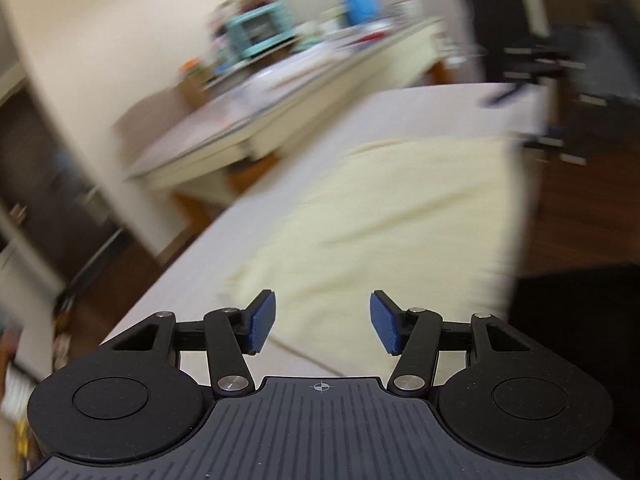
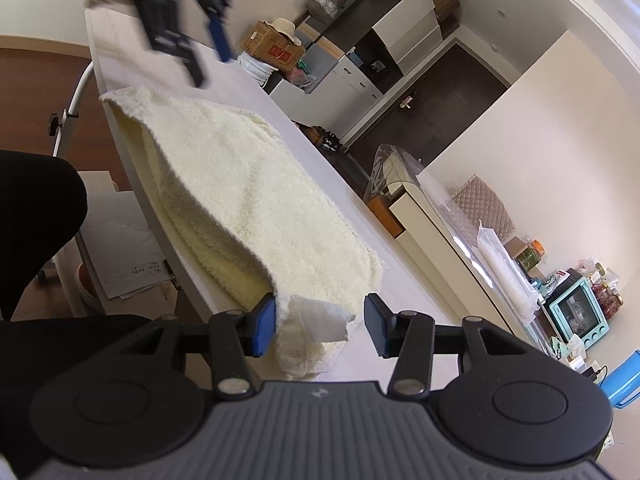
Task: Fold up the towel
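A pale yellow towel [image 2: 256,208] lies folded on the white table [image 2: 400,288], along its near edge. It also shows, blurred, in the left wrist view [image 1: 380,216]. My right gripper [image 2: 320,326] is open, its jaws standing on either side of the towel's near corner with its white label [image 2: 320,320], not closed on it. My left gripper [image 1: 322,322] is open and empty, above the table at the towel's other end. It shows blurred in the right wrist view [image 2: 188,24], above the far end of the table.
A second table with a teal toaster oven [image 2: 580,314] and clutter stands to the side. A cardboard box [image 2: 276,50] and cabinets stand beyond the table's far end. My dark-clothed leg [image 2: 36,216] and papers [image 2: 128,256] are beside the table's near edge.
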